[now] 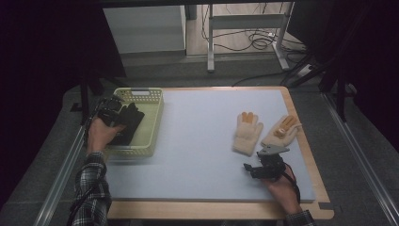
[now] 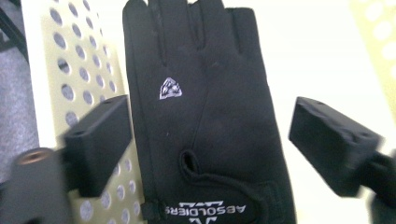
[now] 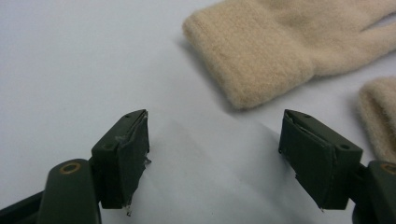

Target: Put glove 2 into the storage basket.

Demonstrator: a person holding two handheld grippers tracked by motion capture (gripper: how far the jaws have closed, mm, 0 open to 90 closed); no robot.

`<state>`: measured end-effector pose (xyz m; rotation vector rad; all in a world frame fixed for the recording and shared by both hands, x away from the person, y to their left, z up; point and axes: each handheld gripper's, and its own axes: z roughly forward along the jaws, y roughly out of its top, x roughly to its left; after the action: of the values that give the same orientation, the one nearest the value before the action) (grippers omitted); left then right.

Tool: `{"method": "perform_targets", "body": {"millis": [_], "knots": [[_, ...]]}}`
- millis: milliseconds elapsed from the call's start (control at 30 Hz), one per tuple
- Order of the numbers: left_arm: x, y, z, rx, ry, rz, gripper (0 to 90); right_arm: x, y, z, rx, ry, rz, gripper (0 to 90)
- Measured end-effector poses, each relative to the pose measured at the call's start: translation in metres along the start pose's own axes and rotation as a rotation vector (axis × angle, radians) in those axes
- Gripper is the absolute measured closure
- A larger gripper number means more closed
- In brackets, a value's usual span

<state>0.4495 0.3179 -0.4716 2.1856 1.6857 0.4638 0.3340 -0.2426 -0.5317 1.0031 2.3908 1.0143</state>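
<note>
A black glove [image 1: 128,123] with a white logo lies flat inside the pale green perforated basket [image 1: 154,123] at the table's left. My left gripper [image 1: 114,116] hovers over it, jaws wide apart. In the left gripper view the black glove [image 2: 205,116] lies below and between the pads without touching them, beside the basket wall [image 2: 79,70]. Two beige knit gloves [image 1: 248,133] [image 1: 282,129] with orange fingertips lie at the right. My right gripper [image 1: 251,169] rests just in front of them, open and empty. Ahead of the right gripper [image 3: 215,140] is a beige cuff [image 3: 275,51].
A light blue mat [image 1: 202,141] covers the wooden table top. The basket stands at the mat's left edge. Behind the table are a metal frame's legs and loose cables [image 1: 254,40] on the floor.
</note>
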Motion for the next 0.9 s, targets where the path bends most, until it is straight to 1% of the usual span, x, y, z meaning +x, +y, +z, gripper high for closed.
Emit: {"method": "perform_targets", "body": {"millis": [67, 100, 167, 200, 233, 267, 300, 333, 367, 400, 433, 500, 567, 600, 667, 700, 733, 767, 800, 833, 900], "knots": [[-0.005, 0.001, 0.0, -0.012, -0.049, 0.024, 29.8, 0.0, 0.0, 0.0, 0.0, 0.0, 0.0, 23.9], [-0.009, 0.002, 0.003, -0.011, -0.069, 0.033, 34.0, 0.0, 0.0, 0.0, 0.0, 0.0, 0.0, 23.9], [-0.015, 0.004, 0.008, -0.003, -0.102, 0.049, 48.4, 0.0, 0.0, 0.0, 0.0, 0.0, 0.0, 23.9], [-0.017, 0.005, 0.01, -0.002, -0.111, 0.052, 54.0, 0.0, 0.0, 0.0, 0.0, 0.0, 0.0, 23.9], [-0.019, 0.007, 0.014, 0.012, -0.125, 0.057, 64.1, 0.0, 0.0, 0.0, 0.0, 0.0, 0.0, 24.0], [-0.021, 0.008, 0.018, 0.027, -0.137, 0.061, 64.1, 0.0, 0.0, 0.0, 0.0, 0.0, 0.0, 24.0], [-0.024, 0.009, 0.023, 0.049, -0.144, 0.065, 67.7, 0.0, 0.0, 0.0, 0.0, 0.0, 0.0, 23.9], [-0.025, 0.01, 0.026, 0.069, -0.139, 0.073, 71.5, 0.0, 0.0, 0.0, 0.0, 0.0, 0.0, 23.9], [-0.027, 0.011, 0.031, 0.095, -0.121, 0.082, 73.4, 0.0, 0.0, 0.0, 0.0, 0.0, 0.0, 23.9], [-0.027, 0.011, 0.034, 0.106, -0.108, 0.087, 75.6, 0.0, 0.0, 0.0, 0.0, 0.0, 0.0, 23.9], [-0.027, 0.012, 0.037, 0.12, -0.084, 0.091, 78.4, 0.0, 0.0, 0.0, 0.0, 0.0, 0.0, 23.9], [-0.026, 0.012, 0.038, 0.128, -0.012, 0.093, 79.0, 0.0, 0.0, 0.0, 0.0, 0.0, 0.0, 23.9], [-0.023, 0.012, 0.038, 0.133, 0.023, 0.082, 78.9, 0.0, 0.0, 0.0, 0.0, 0.0, 0.0, 23.9], [-0.021, 0.012, 0.038, 0.135, 0.026, 0.075, 78.9, 0.0, 0.0, 0.0, 0.0, 0.0, 0.0, 23.9], [-0.018, 0.011, 0.036, 0.124, 0.003, 0.062, 77.8, 0.0, 0.0, 0.0, 0.0, 0.0, 0.0, 24.0], [-0.017, 0.01, 0.033, 0.114, -0.013, 0.06, 75.6, 0.0, 0.0, 0.0, 0.0, 0.0, 0.0, 23.9], [-0.017, 0.009, 0.029, 0.087, -0.044, 0.053, 70.6, 0.0, 0.0, 0.0, 0.0, 0.0, 0.0, 23.9], [-0.017, 0.009, 0.029, 0.087, -0.044, 0.053, 68.8, 0.0, 0.0, 0.0, 0.0, 0.0, 0.0, 23.9], [-0.017, 0.009, 0.026, 0.071, -0.059, 0.051, 68.8, 0.0, 0.0, 0.0, 0.0, 0.0, 0.0, 23.9], [-0.017, 0.009, 0.023, 0.053, -0.072, 0.044, 66.9, 0.0, 0.0, 0.0, 0.0, 0.0, 0.0, 24.0], [-0.018, 0.009, 0.017, 0.022, -0.092, 0.039, 60.6, 0.0, 0.0, 0.0, 0.0, 0.0, 0.0, 23.9]]}}
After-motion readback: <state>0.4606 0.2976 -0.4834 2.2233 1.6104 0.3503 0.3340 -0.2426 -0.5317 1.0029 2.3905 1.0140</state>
